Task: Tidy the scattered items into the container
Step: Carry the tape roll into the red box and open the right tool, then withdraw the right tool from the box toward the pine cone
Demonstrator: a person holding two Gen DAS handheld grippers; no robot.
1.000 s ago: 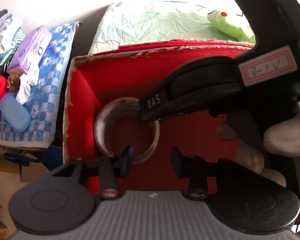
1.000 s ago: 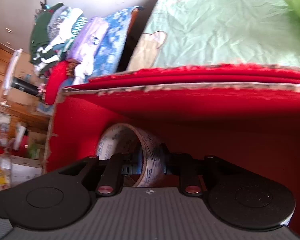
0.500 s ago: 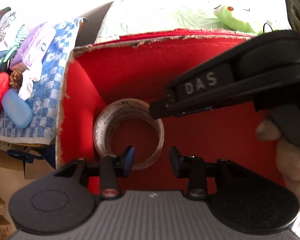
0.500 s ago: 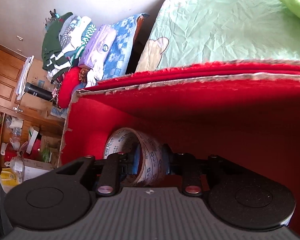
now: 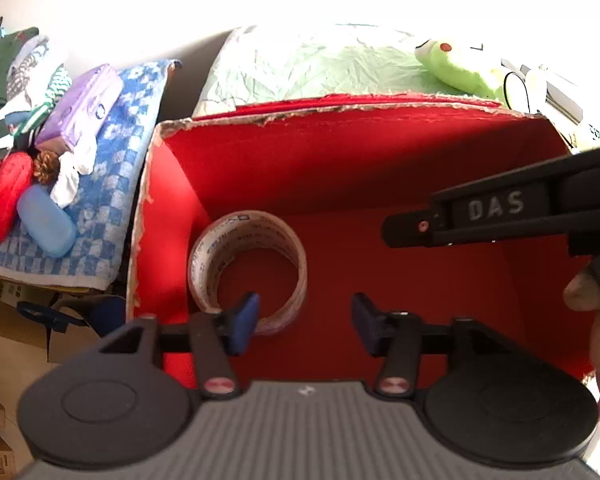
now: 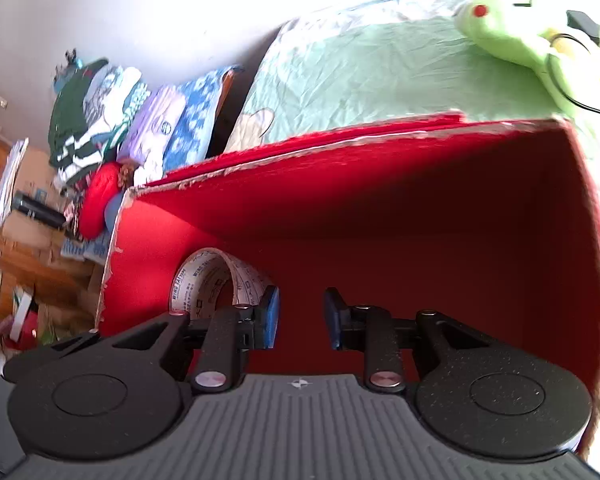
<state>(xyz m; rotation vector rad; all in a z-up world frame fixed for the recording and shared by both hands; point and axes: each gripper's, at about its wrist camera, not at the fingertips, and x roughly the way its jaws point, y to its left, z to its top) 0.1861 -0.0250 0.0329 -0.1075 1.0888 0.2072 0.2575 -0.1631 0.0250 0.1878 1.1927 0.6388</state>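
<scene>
A roll of printed packing tape (image 5: 247, 264) lies flat on the floor of the red box (image 5: 340, 160), near its left wall. It also shows in the right wrist view (image 6: 216, 284). My left gripper (image 5: 304, 322) is open and empty above the box, its left fingertip over the roll's near edge. My right gripper (image 6: 300, 314) is open and empty, just right of the roll; it also shows from the side in the left wrist view (image 5: 412, 226), well apart from the roll. The red box also shows in the right wrist view (image 6: 420, 208).
Left of the box a blue checked cloth (image 5: 112, 184) carries a blue case (image 5: 46, 220), a red case (image 5: 6, 196), a pine cone (image 5: 46, 164) and a purple pack (image 5: 80, 108). Behind the box is a green bedsheet (image 5: 320, 68) with a green plush toy (image 5: 456, 66).
My right gripper has let go of the tape roll, opened and drawn back to the right. The roll now lies free in the box. My left gripper has opened wider.
</scene>
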